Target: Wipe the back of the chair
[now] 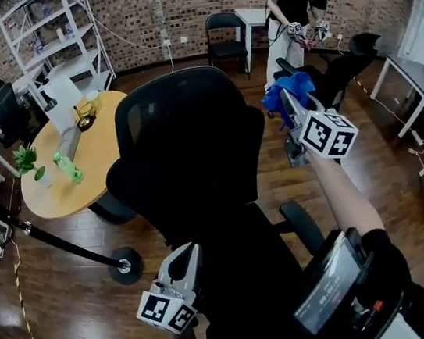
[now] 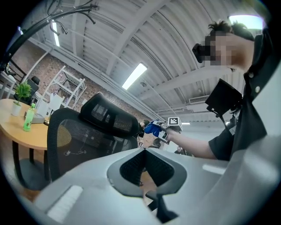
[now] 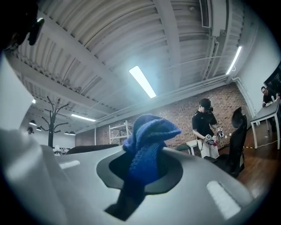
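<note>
A black mesh office chair (image 1: 185, 145) with a headrest fills the middle of the head view, its back turned to me. My right gripper (image 1: 291, 107) is raised just right of the chair's back, level with its top, and is shut on a blue cloth (image 1: 287, 89). In the right gripper view the cloth (image 3: 147, 149) bunches up between the jaws and points at the ceiling. My left gripper (image 1: 183, 261) hangs low at the chair's left side, jaws shut on nothing. The left gripper view shows the chair (image 2: 88, 132) and the cloth (image 2: 153, 128) beyond it.
A round wooden table (image 1: 103, 153) stands left of the chair, bearing a green bottle (image 1: 70, 168) and a small plant (image 1: 27, 159). A white shelf (image 1: 58, 38) lines the brick wall. A person (image 1: 294, 2) stands behind, near another office chair (image 1: 346, 66). Desks (image 1: 412, 83) stand at the right.
</note>
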`<state>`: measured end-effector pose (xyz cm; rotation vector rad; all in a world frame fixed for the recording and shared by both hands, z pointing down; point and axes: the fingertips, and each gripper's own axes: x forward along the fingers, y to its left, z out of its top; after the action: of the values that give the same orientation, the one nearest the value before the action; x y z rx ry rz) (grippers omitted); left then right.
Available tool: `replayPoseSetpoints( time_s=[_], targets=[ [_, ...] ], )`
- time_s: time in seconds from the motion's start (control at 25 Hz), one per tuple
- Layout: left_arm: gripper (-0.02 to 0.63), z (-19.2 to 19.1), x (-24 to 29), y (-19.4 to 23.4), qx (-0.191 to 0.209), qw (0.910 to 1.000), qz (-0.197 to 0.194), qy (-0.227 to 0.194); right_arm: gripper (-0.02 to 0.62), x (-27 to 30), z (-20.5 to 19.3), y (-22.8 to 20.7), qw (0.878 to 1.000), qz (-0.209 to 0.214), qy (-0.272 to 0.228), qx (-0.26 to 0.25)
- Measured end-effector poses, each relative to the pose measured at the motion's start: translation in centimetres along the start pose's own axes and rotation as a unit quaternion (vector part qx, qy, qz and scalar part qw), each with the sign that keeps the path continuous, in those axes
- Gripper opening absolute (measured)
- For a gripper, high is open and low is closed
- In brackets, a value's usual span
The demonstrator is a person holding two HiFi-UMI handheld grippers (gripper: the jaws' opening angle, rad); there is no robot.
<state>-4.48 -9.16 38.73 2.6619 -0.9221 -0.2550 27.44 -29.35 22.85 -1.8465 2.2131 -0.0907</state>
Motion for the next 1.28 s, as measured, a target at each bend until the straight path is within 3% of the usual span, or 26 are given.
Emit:
replayPoseSetpoints(
  time_s=[0.48,0.8,1.28],
  targets=[
    [0.005,0.2,-6.5,2.9,-0.009,0.9947,0.101,-0.020,0.054,7.1,-11.4,11.3,0.990,0.087,0.087,-0.062],
    [0.005,0.3,-12.0,4.5,-0.014,0.9824,0.183,-0.034,0.054,9.5,-17.0,20.8,0.975,0.178,0.123,-0.042],
    [0.005,0.0,-17.0,5.0,-0.014,0.9671,0.248,-0.053,0.054,9.5,-21.2,30.6,0.953,0.265,0.147,-0.023]
  ],
)
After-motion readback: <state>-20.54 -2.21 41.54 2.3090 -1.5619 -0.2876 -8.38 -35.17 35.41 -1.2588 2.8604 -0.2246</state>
